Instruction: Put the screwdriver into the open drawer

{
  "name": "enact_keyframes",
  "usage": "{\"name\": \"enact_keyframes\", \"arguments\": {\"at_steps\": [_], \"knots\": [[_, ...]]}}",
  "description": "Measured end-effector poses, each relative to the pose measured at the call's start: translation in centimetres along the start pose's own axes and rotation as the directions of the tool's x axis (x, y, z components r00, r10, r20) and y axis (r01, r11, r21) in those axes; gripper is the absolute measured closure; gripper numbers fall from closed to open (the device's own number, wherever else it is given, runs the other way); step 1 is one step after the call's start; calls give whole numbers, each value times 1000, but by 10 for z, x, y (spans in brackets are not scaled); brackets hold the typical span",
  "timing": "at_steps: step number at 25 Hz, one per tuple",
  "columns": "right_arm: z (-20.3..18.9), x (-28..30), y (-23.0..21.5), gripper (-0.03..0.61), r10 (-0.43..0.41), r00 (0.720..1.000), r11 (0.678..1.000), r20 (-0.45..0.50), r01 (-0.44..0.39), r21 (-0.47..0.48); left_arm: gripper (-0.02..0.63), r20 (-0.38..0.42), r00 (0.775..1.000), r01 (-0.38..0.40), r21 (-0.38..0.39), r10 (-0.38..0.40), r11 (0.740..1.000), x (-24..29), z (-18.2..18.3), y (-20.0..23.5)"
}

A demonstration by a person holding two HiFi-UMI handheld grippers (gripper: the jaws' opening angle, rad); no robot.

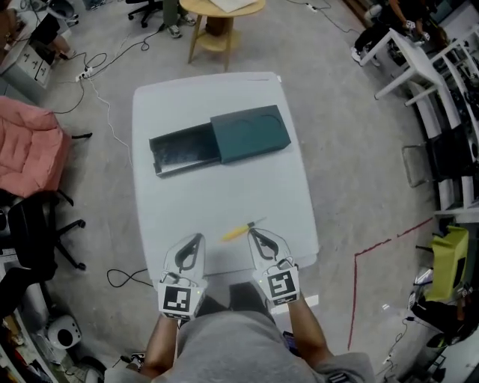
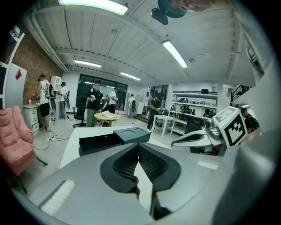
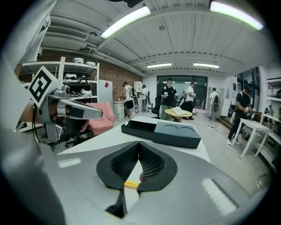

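The screwdriver (image 1: 241, 230), yellow-handled, lies flat on the white table (image 1: 224, 194), well short of the teal cabinet (image 1: 249, 133) on the person's side, and just beside the tip of the right gripper (image 1: 254, 234). That gripper's jaws are pressed together with nothing in them. The left gripper (image 1: 197, 239), a little further to the cabinet's drawer side, has its jaws closed and empty too. My worry is the closed tip: if it comes down on that thin tool before the jaws part, it could nudge it, and a round handle rolls easily, here away from the cabinet toward the table's near edge and the floor. A pinch taken far out on the shaft might let the heavy handle droop or swing. The open drawer (image 1: 183, 149) juts from the cabinet's left end and looks shallow, so a tool carried crosswise could catch its wall. Between tool and cabinet the tabletop is bare; I see nothing in the way. Beyond the cabinet stands a round wooden table (image 1: 221, 19), off its drawer side a pink chair (image 1: 30, 146), with cables (image 1: 97, 75) trailing over the floor.
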State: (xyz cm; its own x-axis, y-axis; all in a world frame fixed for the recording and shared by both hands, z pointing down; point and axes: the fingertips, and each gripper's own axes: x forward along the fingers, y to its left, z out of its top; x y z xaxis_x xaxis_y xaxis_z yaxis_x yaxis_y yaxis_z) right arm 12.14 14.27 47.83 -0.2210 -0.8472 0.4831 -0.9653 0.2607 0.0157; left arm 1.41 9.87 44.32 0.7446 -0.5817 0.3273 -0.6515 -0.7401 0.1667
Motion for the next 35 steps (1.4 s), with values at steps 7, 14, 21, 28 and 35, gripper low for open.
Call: {"name": "enact_keyframes", "arguments": {"at_steps": [7, 14, 21, 28, 35], "knots": [[-34, 30, 1, 540, 118, 990, 984, -80, -127, -127, 601, -73, 996, -49, -29, 46, 998, 18, -40, 7], [-71, 45, 26, 404, 292, 926, 885, -241, -357, -298, 601, -114, 988, -113, -62, 105, 992, 14, -66, 18], [-107, 56, 40, 327, 347, 853, 765, -390, -498, -409, 601, -127, 980, -167, -88, 155, 982, 12, -79, 24], [-126, 64, 43, 255, 359, 803, 706, -475, -567, -424, 601, -141, 970, -215, -115, 199, 970, 7, -91, 29], [-143, 72, 41, 246, 344, 765, 680, -544, -603, -418, 601, -142, 962, -252, -137, 232, 958, 5, -100, 31]]}}
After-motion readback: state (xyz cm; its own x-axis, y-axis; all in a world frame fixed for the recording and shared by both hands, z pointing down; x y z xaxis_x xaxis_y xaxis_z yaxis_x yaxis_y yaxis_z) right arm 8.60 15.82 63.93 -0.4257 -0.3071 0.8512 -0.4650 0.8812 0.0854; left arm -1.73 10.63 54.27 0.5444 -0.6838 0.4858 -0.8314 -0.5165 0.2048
